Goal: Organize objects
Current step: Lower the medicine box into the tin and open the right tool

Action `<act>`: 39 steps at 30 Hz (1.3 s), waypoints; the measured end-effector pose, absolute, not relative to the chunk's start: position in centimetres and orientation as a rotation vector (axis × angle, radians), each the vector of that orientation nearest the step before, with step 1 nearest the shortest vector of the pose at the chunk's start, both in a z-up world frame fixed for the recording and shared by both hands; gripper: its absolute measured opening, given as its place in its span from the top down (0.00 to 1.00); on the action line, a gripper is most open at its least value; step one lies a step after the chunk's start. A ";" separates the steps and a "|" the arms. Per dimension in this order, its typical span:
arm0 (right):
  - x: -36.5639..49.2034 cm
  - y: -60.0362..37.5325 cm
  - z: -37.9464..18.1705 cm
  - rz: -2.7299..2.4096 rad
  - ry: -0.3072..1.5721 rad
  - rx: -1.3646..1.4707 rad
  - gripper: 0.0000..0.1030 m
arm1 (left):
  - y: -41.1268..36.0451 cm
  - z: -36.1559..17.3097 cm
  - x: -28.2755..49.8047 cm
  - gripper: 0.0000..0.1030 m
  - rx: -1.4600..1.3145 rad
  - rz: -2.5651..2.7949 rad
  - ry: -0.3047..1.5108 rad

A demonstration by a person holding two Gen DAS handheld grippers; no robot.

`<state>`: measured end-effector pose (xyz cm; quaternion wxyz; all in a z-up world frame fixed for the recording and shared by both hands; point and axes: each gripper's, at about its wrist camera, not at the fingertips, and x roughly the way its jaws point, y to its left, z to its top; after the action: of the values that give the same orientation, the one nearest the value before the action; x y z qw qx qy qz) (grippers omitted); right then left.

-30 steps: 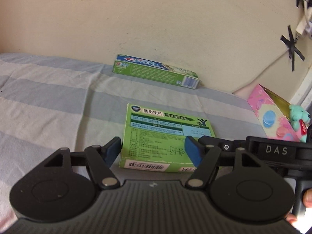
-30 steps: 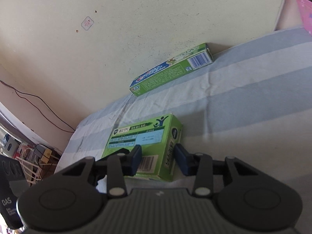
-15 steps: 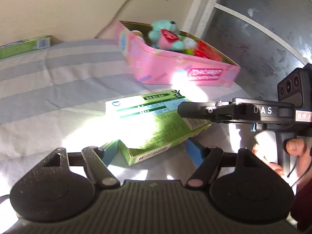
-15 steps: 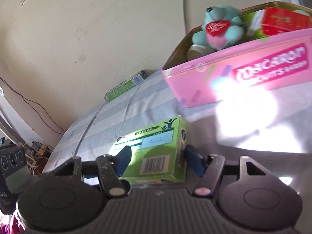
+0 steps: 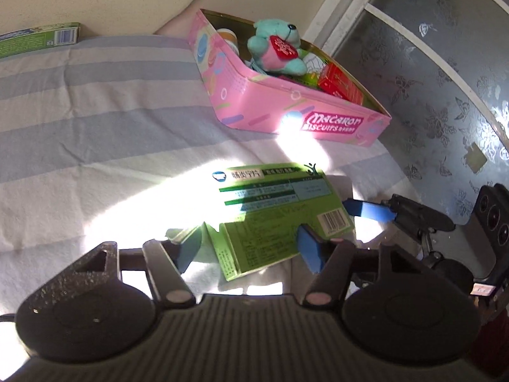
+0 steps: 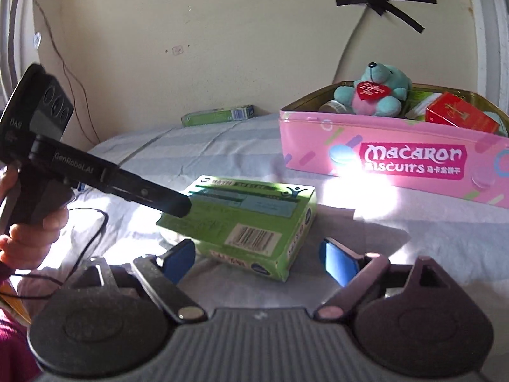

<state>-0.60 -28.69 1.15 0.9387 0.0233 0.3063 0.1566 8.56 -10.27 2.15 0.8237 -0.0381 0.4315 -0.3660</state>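
Note:
A green medicine box (image 5: 273, 216) (image 6: 251, 213) lies flat on the striped sheet in a patch of sunlight, just in front of the pink biscuit tin (image 5: 270, 108) (image 6: 397, 159). My left gripper (image 5: 251, 251) has the box's near corner between its blue pads and its jaws are closing; I see no firm press on the box. In the right wrist view its black finger (image 6: 171, 203) reaches over the box's left end. My right gripper (image 6: 258, 261) is opening, its pads well clear of the box's near end. One of its blue fingers (image 5: 369, 211) shows beside the box's right end.
The tin holds a teal teddy bear (image 6: 372, 94), a red box (image 6: 458, 113) and other items. A green toothpaste carton (image 6: 219, 114) lies against the wall at the back. Patterned frosted glass (image 5: 429, 79) bounds the right side. A black cable (image 6: 92, 222) trails by a hand (image 6: 28, 238).
Both views swung from the wall and toothpaste carton toward the pink tin, with the green box carried along. The right gripper let go of it and spread wide; the left jaws narrowed.

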 end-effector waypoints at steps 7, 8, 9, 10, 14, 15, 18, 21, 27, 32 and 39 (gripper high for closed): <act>0.6 -29.0 1.8 0.276 0.603 0.044 0.23 | -12.1 4.3 8.8 0.36 -0.016 -0.772 0.830; 0.4 -29.3 2.6 0.271 0.574 0.050 0.25 | -12.2 5.4 8.7 0.36 -0.008 -0.779 0.793; 0.0 -29.8 3.8 0.266 0.531 0.042 0.27 | -12.5 6.6 8.7 0.36 -0.001 -0.787 0.757; -0.3 -30.2 4.9 0.259 0.493 0.032 0.27 | -12.9 7.7 8.8 0.36 0.004 -0.795 0.728; 1.1 -32.9 8.8 0.225 0.436 0.032 0.28 | -16.8 10.4 11.2 0.37 0.046 -0.797 0.713; 2.0 -33.9 9.6 0.213 0.445 0.046 0.28 | -17.9 10.5 12.2 0.37 0.050 -0.799 0.731; 5.7 -36.6 10.7 0.167 0.526 0.057 0.34 | -20.9 10.2 16.0 0.38 0.018 -0.799 0.803; 9.2 -39.6 9.8 0.125 0.605 0.133 0.37 | -22.8 9.9 19.0 0.37 -0.036 -0.804 0.832; 14.0 -42.6 6.9 0.110 0.667 0.247 0.43 | -25.5 8.5 22.7 0.38 -0.006 -0.740 0.859; 17.4 -40.8 6.2 0.062 0.726 0.144 0.45 | -26.4 7.4 24.3 0.37 0.045 -0.659 0.838; 18.6 -39.2 6.2 0.030 0.731 0.085 0.39 | -24.9 7.5 24.9 0.35 0.008 -0.599 0.823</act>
<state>18.64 -39.22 6.15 0.9330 0.0415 0.3571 0.0145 24.86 -24.88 7.54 0.8731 0.0037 0.3941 -0.2869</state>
